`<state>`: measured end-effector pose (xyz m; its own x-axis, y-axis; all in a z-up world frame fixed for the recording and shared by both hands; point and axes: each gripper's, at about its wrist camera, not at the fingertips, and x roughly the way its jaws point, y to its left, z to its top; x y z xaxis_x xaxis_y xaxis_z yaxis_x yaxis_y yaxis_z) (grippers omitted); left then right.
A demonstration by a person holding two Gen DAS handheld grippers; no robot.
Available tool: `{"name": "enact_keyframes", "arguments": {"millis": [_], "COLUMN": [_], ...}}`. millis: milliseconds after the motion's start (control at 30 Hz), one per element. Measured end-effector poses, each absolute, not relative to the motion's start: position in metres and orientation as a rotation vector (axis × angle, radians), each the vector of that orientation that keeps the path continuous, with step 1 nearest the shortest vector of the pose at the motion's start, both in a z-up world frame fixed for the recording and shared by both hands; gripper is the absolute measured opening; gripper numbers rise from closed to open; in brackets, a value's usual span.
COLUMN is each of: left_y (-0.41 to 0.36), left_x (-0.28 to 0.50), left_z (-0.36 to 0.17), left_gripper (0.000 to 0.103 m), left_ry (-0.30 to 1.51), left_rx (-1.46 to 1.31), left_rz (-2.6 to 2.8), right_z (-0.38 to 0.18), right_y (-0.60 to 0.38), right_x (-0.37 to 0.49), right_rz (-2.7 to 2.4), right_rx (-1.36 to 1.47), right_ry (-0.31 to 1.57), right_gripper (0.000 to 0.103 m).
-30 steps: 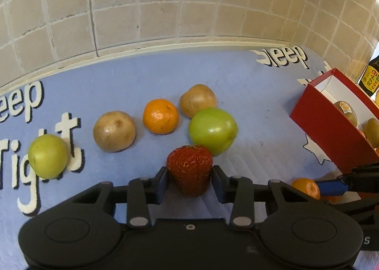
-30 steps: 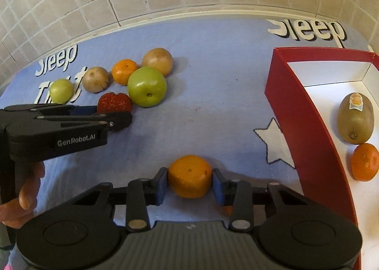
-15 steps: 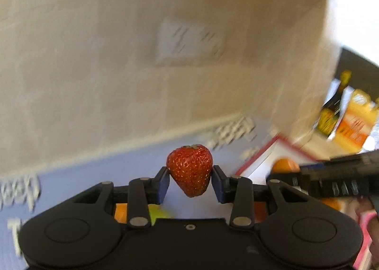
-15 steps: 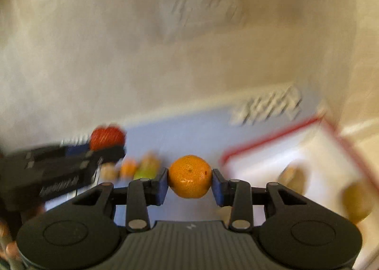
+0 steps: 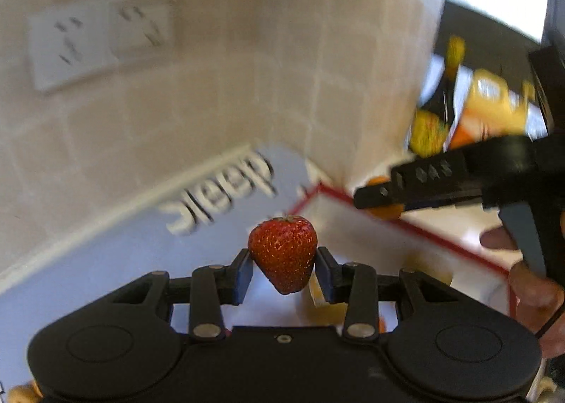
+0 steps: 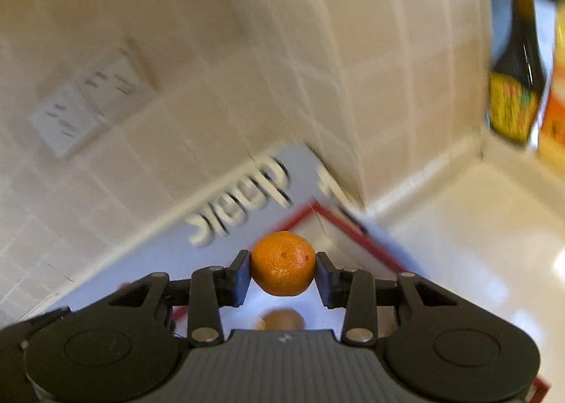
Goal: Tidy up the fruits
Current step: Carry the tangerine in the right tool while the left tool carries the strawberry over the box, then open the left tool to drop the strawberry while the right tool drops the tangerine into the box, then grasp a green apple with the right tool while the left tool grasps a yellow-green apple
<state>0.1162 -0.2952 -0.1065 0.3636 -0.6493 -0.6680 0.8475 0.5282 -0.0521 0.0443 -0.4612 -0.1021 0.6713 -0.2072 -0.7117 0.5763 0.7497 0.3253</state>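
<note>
My left gripper [image 5: 282, 270] is shut on a red strawberry [image 5: 282, 254], held in the air above the near edge of the red-rimmed white box [image 5: 416, 230]. My right gripper [image 6: 282, 272] is shut on a small orange [image 6: 283, 263], raised over the same box [image 6: 339, 226]. In the left wrist view the right gripper [image 5: 381, 194] reaches in from the right over the box with the orange [image 5: 383, 212] partly hidden between its fingers, and a hand [image 5: 529, 283] grips its handle. A brown kiwi [image 6: 280, 320] lies in the box below the orange.
A blue mat [image 5: 123, 261] printed with white "Sleep" letters covers the counter in front of a tiled wall with a double socket [image 5: 102, 39]. A dark bottle [image 6: 519, 64] and an orange carton [image 6: 554, 99] stand at the right past the wall corner.
Both grippers have lifted their fruit off the mat and swung right toward the box, rolling as they went. The loose fruits on the mat have dropped out of view.
</note>
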Motion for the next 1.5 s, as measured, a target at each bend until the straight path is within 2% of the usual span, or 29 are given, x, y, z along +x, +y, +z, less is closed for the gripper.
{"name": "enact_keyframes", "arguments": {"millis": [133,467,767,867,933,967,1000,1067,1167,1300,1500], "left_y": [-0.311,-0.331,-0.340,-0.343,-0.340,-0.338,-0.334,-0.320,-0.290,-0.228,-0.120], "left_x": [0.115,0.119,0.105,0.098,0.094,0.093,0.091,0.087,0.082,0.090,0.122], "left_z": [-0.139,-0.171,-0.184,-0.188,-0.185,-0.181,-0.175,-0.158,-0.127,-0.082,-0.021], "left_gripper": [0.046,0.047,0.048,0.056,0.056,0.059,0.066,0.073,0.074,0.074,0.074], "left_ry": [0.739,0.786,0.724,0.689,0.675,0.668,0.657,0.615,0.562,0.517,0.465], "left_rx": [0.419,0.541,0.686,0.727,0.731,0.725,0.711,0.665,0.597,0.458,0.337], "left_rz": [-0.972,-0.937,-0.922,-0.922,-0.928,-0.930,-0.935,-0.942,-0.926,-0.873,-0.672], "right_z": [-0.136,-0.179,-0.181,-0.184,-0.186,-0.187,-0.187,-0.185,-0.163,-0.105,-0.022], "right_y": [-0.475,-0.482,-0.468,-0.463,-0.459,-0.457,-0.455,-0.455,-0.454,-0.431,-0.360], "right_x": [0.045,0.056,0.067,0.071,0.074,0.076,0.077,0.076,0.062,0.041,0.032], "right_rz": [-0.511,-0.552,-0.607,-0.632,-0.643,-0.650,-0.652,-0.641,-0.638,-0.607,-0.454], "right_rx": [0.617,0.641,0.525,0.475,0.440,0.419,0.407,0.424,0.477,0.469,0.395], "right_ry": [0.765,0.851,0.897,0.920,0.934,0.944,0.951,0.951,0.885,0.755,0.587], "right_gripper": [0.040,0.040,0.041,0.041,0.041,0.041,0.042,0.044,0.044,0.045,0.058]}}
